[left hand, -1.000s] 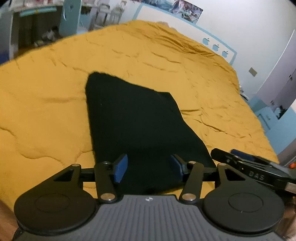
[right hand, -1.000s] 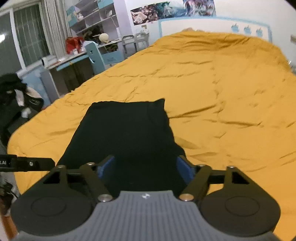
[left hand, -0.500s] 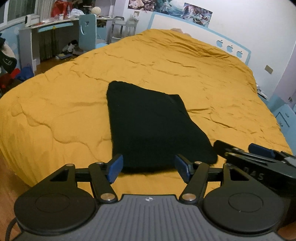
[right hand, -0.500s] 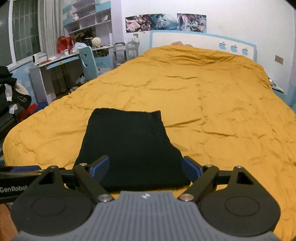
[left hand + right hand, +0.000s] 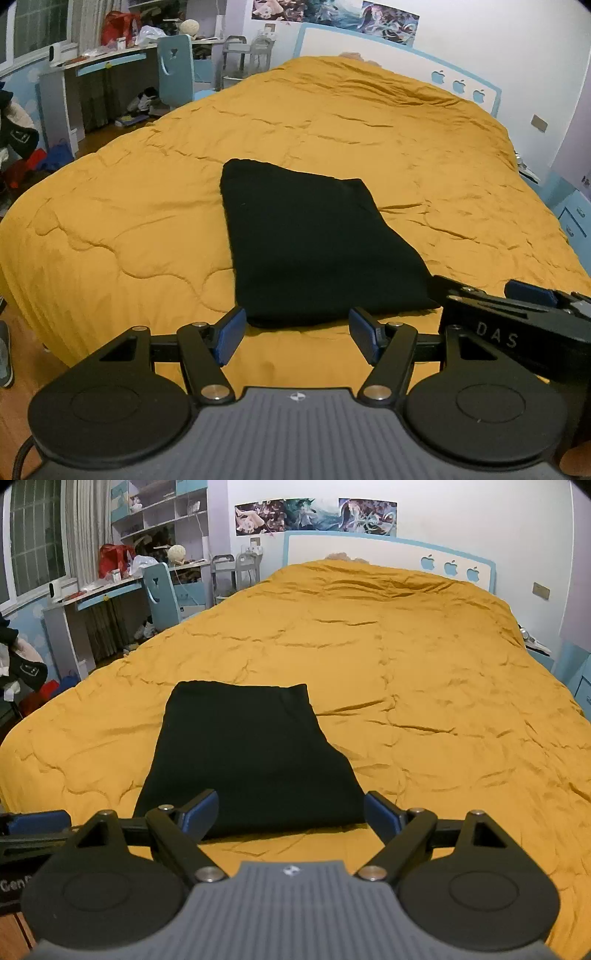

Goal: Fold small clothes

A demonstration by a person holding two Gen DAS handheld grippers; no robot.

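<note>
A black fabric garment, folded into a flat, roughly rectangular stack (image 5: 314, 243), lies on a wide bed covered with a wrinkled mustard-yellow quilt (image 5: 129, 229). It sits close to the near edge of the bed, its near folded edge just short of both grippers, with the quilt bare all around it.

The left gripper (image 5: 297, 334) hangs over the near strip of quilt in front of the garment. Its blue-padded fingers (image 5: 231, 334) stand wide apart with nothing between them and nothing in their grasp; only yellow quilt and the garment's near edge show through the gap. In the left wrist view the right gripper shows side-on at the right edge, beside the garment's near right corner.

The right gripper (image 5: 291, 814) is likewise held off the cloth, its blue-padded fingers (image 5: 201, 812) spread wide and empty. The garment (image 5: 247, 753) shows through the gap, apart from both pads.

Behind the bed stands a white headboard with a light blue border and three apple cut-outs (image 5: 369, 554), and a row of posters (image 5: 314, 515) hangs on the wall above it. To the left, a cluttered counter (image 5: 92, 594) stands by the window with a light blue chair (image 5: 160, 590) drawn up to it.
</note>
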